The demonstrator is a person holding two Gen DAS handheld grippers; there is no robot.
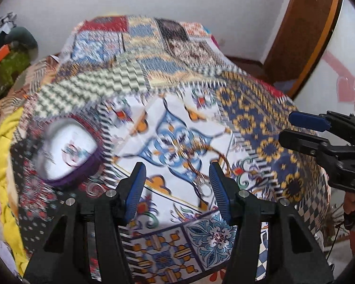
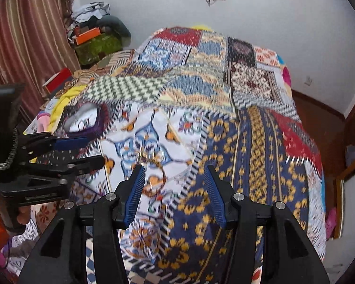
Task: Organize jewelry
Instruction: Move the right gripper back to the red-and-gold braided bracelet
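Both your grippers, left gripper [image 1: 176,189] and right gripper [image 2: 175,191], are spread wide and empty. The gold chain necklace [image 1: 202,163] lies on the patchwork bedspread [image 1: 260,123] just ahead of the left fingertips; the purple-rimmed jewelry box [image 1: 68,150] sits off to their left. Approach step, by my reading: next, lower and pinch the chain.

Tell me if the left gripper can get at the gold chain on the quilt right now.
Probably yes. The left gripper is open, and the chain lies loose on the quilt just ahead between its fingers. Nothing covers it, and the right gripper stays off to the side. Blur hides the chain's detail.
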